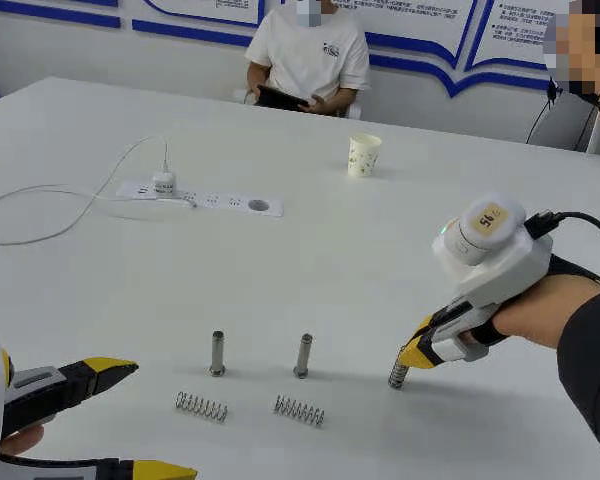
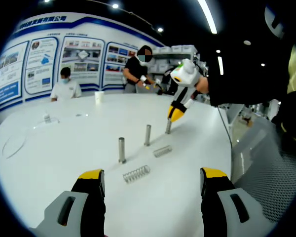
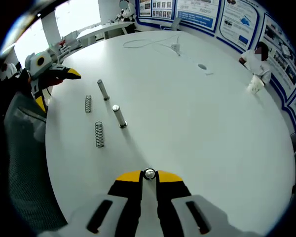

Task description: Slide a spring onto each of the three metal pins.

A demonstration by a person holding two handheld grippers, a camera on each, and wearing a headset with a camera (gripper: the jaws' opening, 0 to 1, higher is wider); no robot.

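"Where had the springs got to?"

"One spring point(image 1: 398, 376) sat around the third pin point(image 3: 149, 174), the one furthest right, which stood upright on the white tabletop point(image 1: 380, 250). The other two lay on their sides. The left spring point(image 1: 201, 406) was just in front of the left pin point(image 1: 217, 353), and the second spring point(image 1: 299, 410) was just in front of the middle pin point(image 1: 303, 356). Both of those pins stood bare."

"And the grippers?"

"The right gripper point(image 1: 417, 355) came down at a slant, its jaws drawn in narrow on the top of the third pin, with coils showing just beneath the yellow tips. The left gripper point(image 1: 162, 418) was low at the near left, off to the side of the pins. Its jaws were spread wide and held nothing."

"Anything else about?"

"Further back there was a power strip point(image 1: 205, 198) with a white cable point(image 1: 40, 215) looping away from it, and a paper cup point(image 1: 364, 155) stood well apart from the pins. A person in a white shirt point(image 1: 305, 55) sat at the far side."
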